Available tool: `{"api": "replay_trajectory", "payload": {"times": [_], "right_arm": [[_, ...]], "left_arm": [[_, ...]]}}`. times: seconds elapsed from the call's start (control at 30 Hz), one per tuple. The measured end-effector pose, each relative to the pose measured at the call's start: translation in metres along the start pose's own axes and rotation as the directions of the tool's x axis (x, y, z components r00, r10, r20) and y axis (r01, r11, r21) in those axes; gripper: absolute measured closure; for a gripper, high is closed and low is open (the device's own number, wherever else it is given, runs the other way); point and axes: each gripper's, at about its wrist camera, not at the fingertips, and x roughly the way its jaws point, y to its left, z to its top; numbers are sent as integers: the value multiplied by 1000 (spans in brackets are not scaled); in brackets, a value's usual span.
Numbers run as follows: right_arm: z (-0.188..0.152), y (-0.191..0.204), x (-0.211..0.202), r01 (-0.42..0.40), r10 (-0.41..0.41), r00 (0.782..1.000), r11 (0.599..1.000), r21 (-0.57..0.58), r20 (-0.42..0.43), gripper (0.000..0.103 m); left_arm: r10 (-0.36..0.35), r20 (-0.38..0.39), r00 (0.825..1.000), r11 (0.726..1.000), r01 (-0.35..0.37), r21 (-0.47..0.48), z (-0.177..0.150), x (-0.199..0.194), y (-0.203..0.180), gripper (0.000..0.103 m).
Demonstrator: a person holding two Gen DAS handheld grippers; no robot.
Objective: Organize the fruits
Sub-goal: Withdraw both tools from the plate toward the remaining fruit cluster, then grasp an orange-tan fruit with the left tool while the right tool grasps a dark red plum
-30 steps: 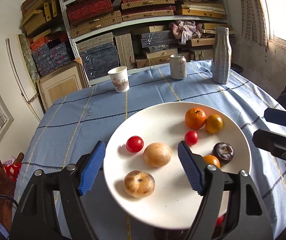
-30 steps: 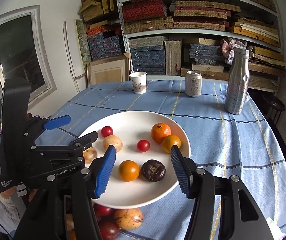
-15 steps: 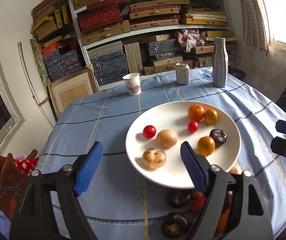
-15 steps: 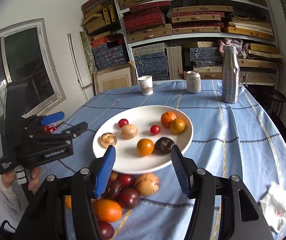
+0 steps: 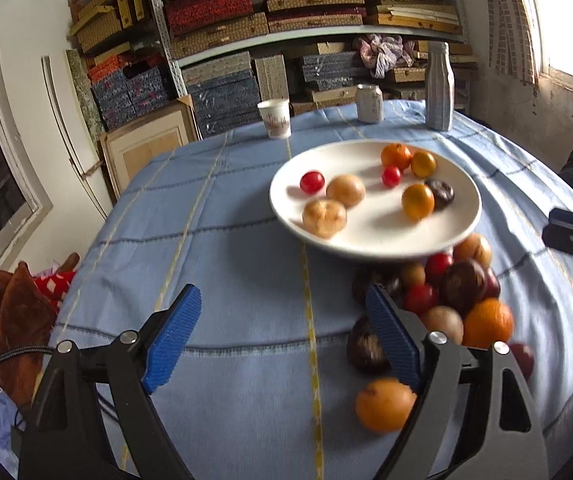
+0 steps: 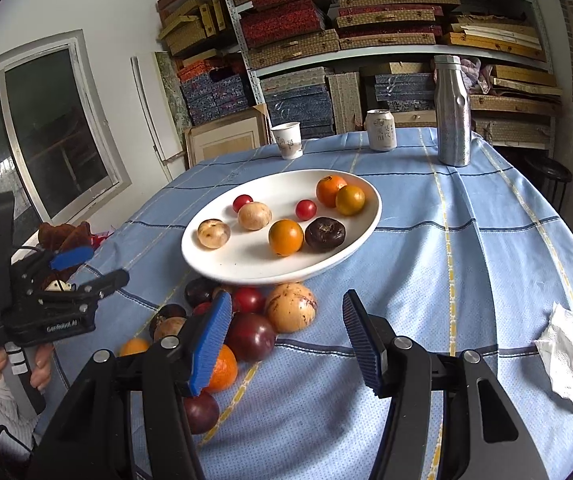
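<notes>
Hovering with jaws spread and nothing between them, the right gripper (image 6: 286,340) faces the loose fruit pile (image 6: 246,320) by the white plate (image 6: 222,268)'s near rim. The left gripper (image 5: 282,340), lettered "GenRobot.AI", is likewise open over bare blue tablecloth (image 5: 226,260). Eight fruits lie on the plate.

Daylight came from a blown-out window (image 5: 570,20) at two o'clock in the left wrist view, leaving soft shadows under the fruit on the white plate (image 5: 366,240). That view was motion-blurred, worst on the loose fruit pile (image 5: 446,292) near four o'clock. The right wrist view was sharper, and both bent strongly toward dark vignetted corners.
</notes>
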Motion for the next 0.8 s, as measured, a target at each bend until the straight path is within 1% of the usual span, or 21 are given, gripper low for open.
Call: {"api": "replay_trajectory", "payload": {"times": [0.1, 0.2, 0.23, 0.27, 0.3, 0.43, 0.6, 0.67, 0.73, 0.8], "right_arm": [[-5, 3, -2, -9, 9, 1000, 1000, -12, -1, 44], [-8, 5, -2, -15, 15, 1000, 1000, -19, -7, 43], [-9, 6, -3, -16, 16, 1000, 1000, -22, -6, 33], [-10, 7, -4, -13, 13, 1000, 1000, -26, 0, 26], [-11, 8, -6, -6, 6, 1000, 999, -33, 11, 22], [-11, 11, -8, -17, 18, 1000, 999, -48, 17, 22], [-14, 15, -10, -34, 35, 999, 998, -58, 10, 22], [-16, 17, -11, -49, 49, 999, 997, -61, -2, 20], [-20, 19, -12, -71, 70, 997, 996, -60, -22, 16], [-22, 22, -13, -86, 84, 996, 994, -63, -35, 16]], "left_arm": [[-20, -29, 999, 1000, 20, 5, -17, -2, 3, 21], [-77, -71, 994, 997, 79, 20, -34, -3, 1, 21], [-89, -77, 993, 995, 92, 26, -38, -4, 0, 21], [-105, -81, 991, 993, 108, 38, -42, -5, -3, 21], [-116, -85, 990, 991, 121, 52, -45, -6, -7, 21], [-159, -94, 983, 981, 168, 96, -51, -9, -19, 21], [-207, -139, 968, 967, 224, 125, -51, -2, -35, 21], [-218, -153, 964, 963, 237, 124, -50, 0, -39, 21], [-232, -167, 958, 960, 253, 119, -49, 4, -41, 22], [-243, -179, 953, 958, 265, 108, -49, 7, -41, 32]]}}
